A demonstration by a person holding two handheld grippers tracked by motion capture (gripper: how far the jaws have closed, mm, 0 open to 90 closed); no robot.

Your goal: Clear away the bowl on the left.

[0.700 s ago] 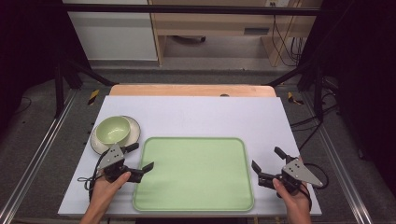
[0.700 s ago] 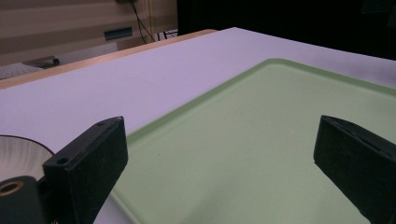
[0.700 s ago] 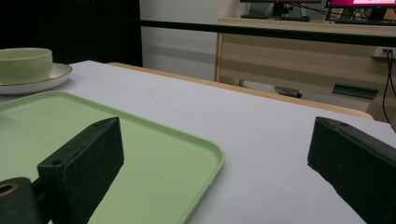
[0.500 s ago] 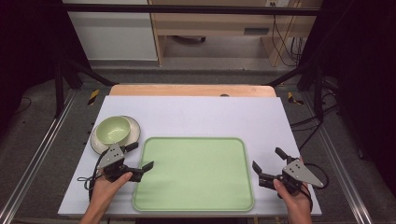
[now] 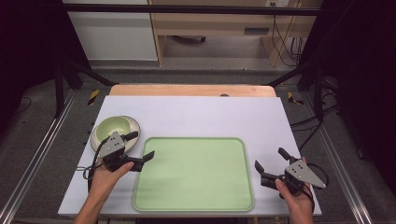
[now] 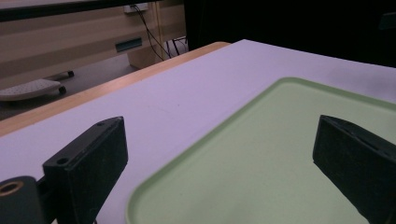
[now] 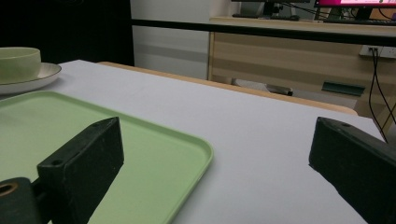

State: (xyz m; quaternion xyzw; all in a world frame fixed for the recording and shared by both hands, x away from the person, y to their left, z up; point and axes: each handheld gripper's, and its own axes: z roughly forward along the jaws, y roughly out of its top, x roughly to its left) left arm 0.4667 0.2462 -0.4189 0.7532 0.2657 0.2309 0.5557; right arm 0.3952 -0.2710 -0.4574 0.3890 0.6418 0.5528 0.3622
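A white table [image 5: 196, 112] carries a pale green tray [image 5: 194, 172] at its near middle, with a green bowl [image 5: 113, 125] on a cream saucer [image 5: 131, 122] at about ten o'clock from the tray, just off its far left corner. Nothing lies on the tray. A wooden strip runs along the table's far edge, and beyond it stand a desk and cables on the floor.

The left gripper [image 5: 140, 148] sits at the tray's nine o'clock side, jaws spread wide and holding nothing; one jaw tip lies over the tray's left rim, the other reaches toward the saucer (whether it touches is hard to tell). In the left gripper view the tray's corner [image 6: 140, 196] lies between the jaws.

The right gripper [image 5: 271, 161] rests at the tray's three o'clock side, just beside its right rim, jaws also wide apart and empty, pointing toward twelve o'clock. Each hand grips its tool from below, forearms coming in from six o'clock.
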